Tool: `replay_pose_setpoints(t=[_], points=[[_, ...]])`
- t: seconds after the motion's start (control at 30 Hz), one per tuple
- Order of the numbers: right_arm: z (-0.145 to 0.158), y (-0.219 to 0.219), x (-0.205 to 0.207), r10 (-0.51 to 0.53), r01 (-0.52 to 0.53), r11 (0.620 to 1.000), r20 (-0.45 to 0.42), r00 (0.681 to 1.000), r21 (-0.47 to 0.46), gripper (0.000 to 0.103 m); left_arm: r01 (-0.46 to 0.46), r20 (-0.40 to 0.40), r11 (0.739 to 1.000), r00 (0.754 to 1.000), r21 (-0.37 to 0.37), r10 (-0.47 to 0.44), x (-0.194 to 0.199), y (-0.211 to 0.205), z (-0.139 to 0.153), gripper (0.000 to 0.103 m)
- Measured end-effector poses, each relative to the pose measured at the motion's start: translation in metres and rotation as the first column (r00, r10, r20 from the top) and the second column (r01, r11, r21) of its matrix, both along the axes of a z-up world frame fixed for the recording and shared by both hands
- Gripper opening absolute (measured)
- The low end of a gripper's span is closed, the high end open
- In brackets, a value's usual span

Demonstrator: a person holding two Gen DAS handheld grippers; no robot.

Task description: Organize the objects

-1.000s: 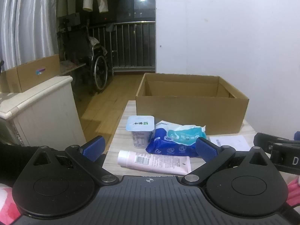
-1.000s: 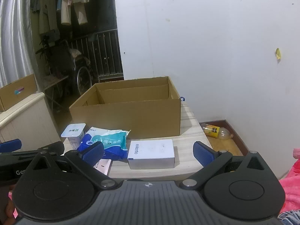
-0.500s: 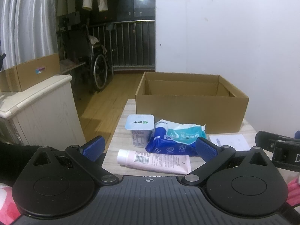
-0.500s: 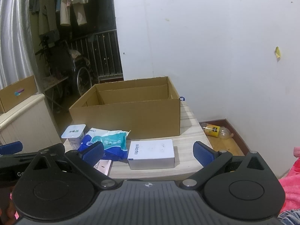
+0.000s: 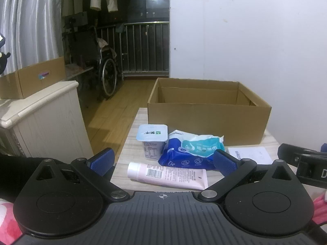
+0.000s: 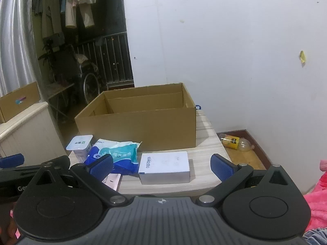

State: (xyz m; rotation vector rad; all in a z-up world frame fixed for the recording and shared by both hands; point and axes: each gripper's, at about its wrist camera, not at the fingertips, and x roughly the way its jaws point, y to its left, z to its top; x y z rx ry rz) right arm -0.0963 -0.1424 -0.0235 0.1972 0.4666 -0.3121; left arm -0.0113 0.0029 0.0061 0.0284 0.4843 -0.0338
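The objects to organize lie on a small wooden table [image 5: 130, 143] in front of both grippers. The left gripper [image 5: 163, 161] is wide open and holds nothing; its blue pads [image 5: 102, 160] stand on both sides of a pink tube [image 5: 167, 175], which lies flat at the near table edge. Just behind the tube are a blue wipes pack [image 5: 190, 153] and, touching its left side, an upright yogurt cup [image 5: 152, 140]. The right gripper [image 6: 161, 166] is also wide open and empty. Between its fingers in the right wrist view is a white box [image 6: 165, 166], just right of the wipes pack. Behind all these things stands an open cardboard box [image 5: 208, 120], at the far side of the table near the white wall [image 6: 224, 40].
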Motion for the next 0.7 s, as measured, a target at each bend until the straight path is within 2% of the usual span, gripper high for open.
replay_pose_setpoints(t=[0.7], points=[[0.001, -0.001, -0.0013, 0.001, -0.001, 1.0, -0.003, 1.0, 0.003, 0.103, 0.004, 0.001, 1.0, 1.0, 0.005, -0.004, 0.0009, 0.0004, -0.0008, 0.103]])
